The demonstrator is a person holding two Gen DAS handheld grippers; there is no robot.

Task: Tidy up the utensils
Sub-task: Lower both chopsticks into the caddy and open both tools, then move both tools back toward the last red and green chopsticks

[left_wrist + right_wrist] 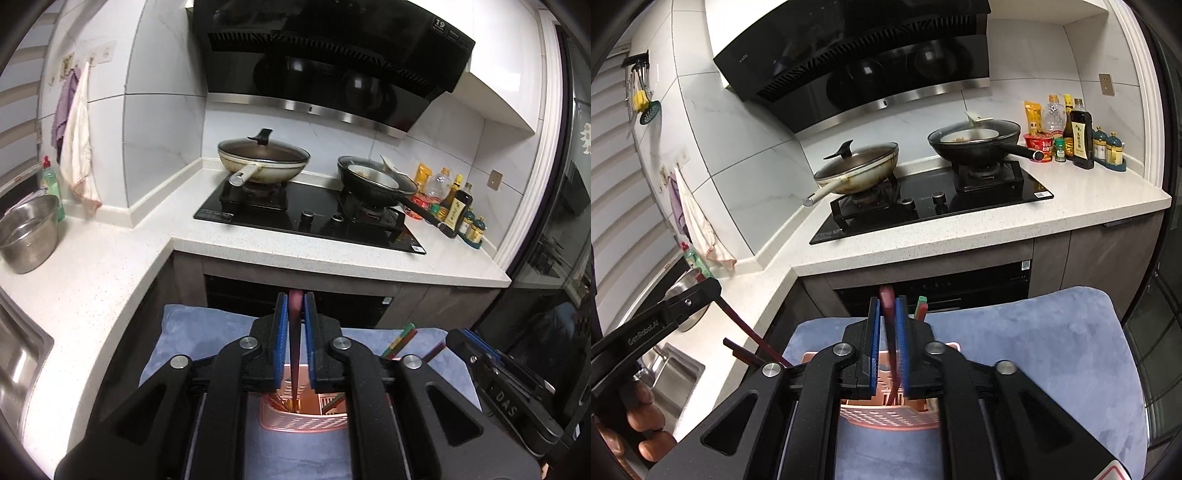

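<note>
A pink perforated utensil holder stands on a blue cloth. A dark red utensil stands upright between the blue pads of my left gripper; its lower end is in the holder, and thin gaps show on both sides. My right gripper has a second dark red utensil leaning loosely between its pads, tip down in the holder. Green and red sticks poke up from the holder. Each gripper shows at the edge of the other's view.
Behind the cloth runs a white counter with a black hob, a lidded pan and a black wok. Sauce bottles stand at the right. A steel bowl and a sink are at the left. A hand holds the left gripper.
</note>
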